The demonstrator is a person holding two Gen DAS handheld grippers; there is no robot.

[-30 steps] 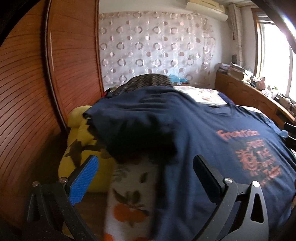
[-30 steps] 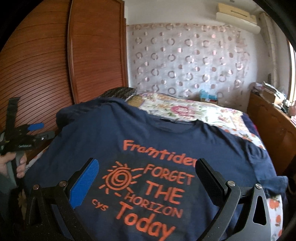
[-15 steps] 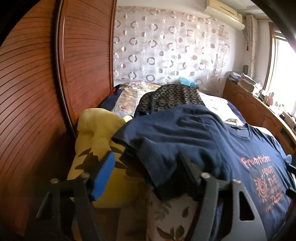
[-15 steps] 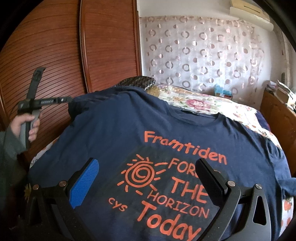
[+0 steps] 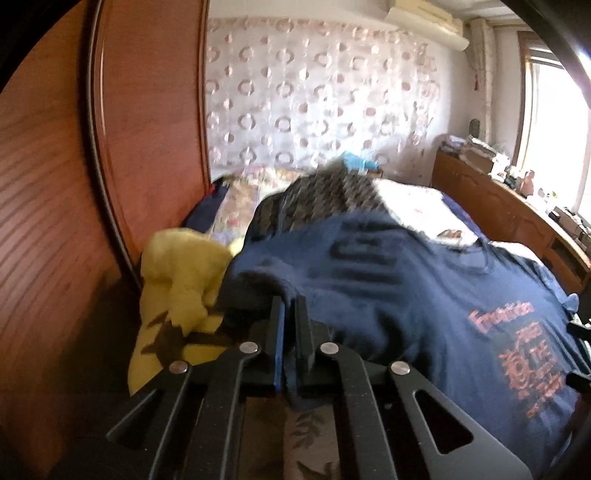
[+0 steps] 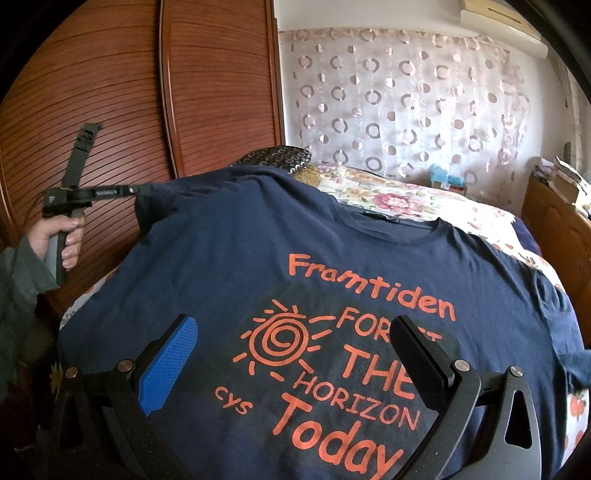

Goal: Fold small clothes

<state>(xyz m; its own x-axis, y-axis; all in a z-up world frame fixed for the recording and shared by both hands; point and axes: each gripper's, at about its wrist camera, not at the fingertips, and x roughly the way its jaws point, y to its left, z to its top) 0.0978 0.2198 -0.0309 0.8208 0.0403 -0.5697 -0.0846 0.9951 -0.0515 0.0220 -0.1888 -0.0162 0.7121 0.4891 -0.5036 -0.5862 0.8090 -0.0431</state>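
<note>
- The sleeve edge of the navy T-shirt [image 5: 388, 295] is being pinched by the left hand-held gripper [image 5: 289, 317], whose jaws are being pressed together on the cloth right at their tips.
- The right hand-held gripper [image 6: 295, 354] is being held released, its blue pad and black pad spread wide above the orange print, with no cloth being touched as far as can be seen.
- The shirt is being shown spread face up on the bed [image 6: 399, 206], directly ahead of and beneath both grippers, collar lying at the far end and the printed chest lying nearest the right one.
- The task is being judged as barely begun: no fold is being shown yet, only one sleeve being gripped, and the sleeve folds and the body folds are all being left to do.
- Just left of the left gripper, a yellow plush toy [image 5: 181, 280] is being seen lying beside the shirt, against the wooden sliding door [image 6: 110, 92].
- Beyond the shirt's far shoulder, a dark patterned cushion [image 5: 325, 199] is being seen, partly blurred.
- Farther ahead, the flowered bedspread is being left uncovered past the collar.
- At the far end, a sheer curtain with rings [image 6: 406, 92] is being seen across the wall, an air conditioner [image 5: 424, 18] being mounted above it.
- Far to the right, a wooden sideboard [image 5: 498, 206] with clutter is being lit by a bright window [image 5: 554, 129].
</note>
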